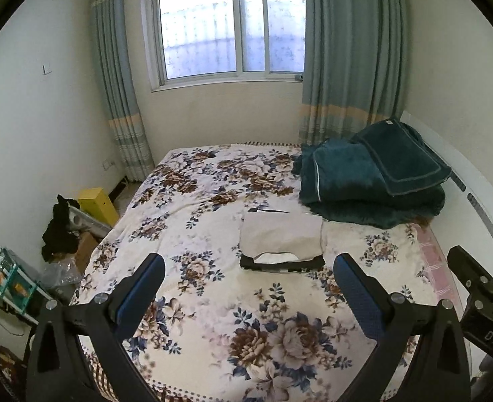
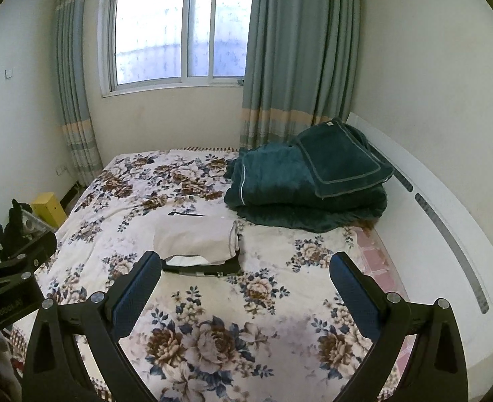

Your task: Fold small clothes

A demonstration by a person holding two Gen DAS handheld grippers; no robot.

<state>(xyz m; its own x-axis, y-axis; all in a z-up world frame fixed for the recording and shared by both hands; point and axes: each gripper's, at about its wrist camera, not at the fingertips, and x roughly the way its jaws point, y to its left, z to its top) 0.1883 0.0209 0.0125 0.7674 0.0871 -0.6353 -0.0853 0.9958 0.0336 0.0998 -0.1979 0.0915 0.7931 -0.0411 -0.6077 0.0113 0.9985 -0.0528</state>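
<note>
A small beige garment with black trim [image 1: 281, 239] lies folded in a neat rectangle on the floral bedspread [image 1: 213, 301]. It also shows in the right wrist view [image 2: 197, 239]. My left gripper [image 1: 249, 266] is open and empty, held above the bed in front of the garment, apart from it. My right gripper [image 2: 245, 264] is open and empty too; its left finger [image 2: 139, 288] overlaps the garment's near left corner in the view. The right gripper's body shows at the right edge of the left wrist view [image 1: 480, 288].
A folded dark teal blanket [image 1: 373, 181] lies at the back right of the bed by the white headboard [image 2: 440, 221]. A yellow box [image 1: 97, 204], black clothing [image 1: 59, 227] and clutter stand on the floor at the left. Window and curtains are behind.
</note>
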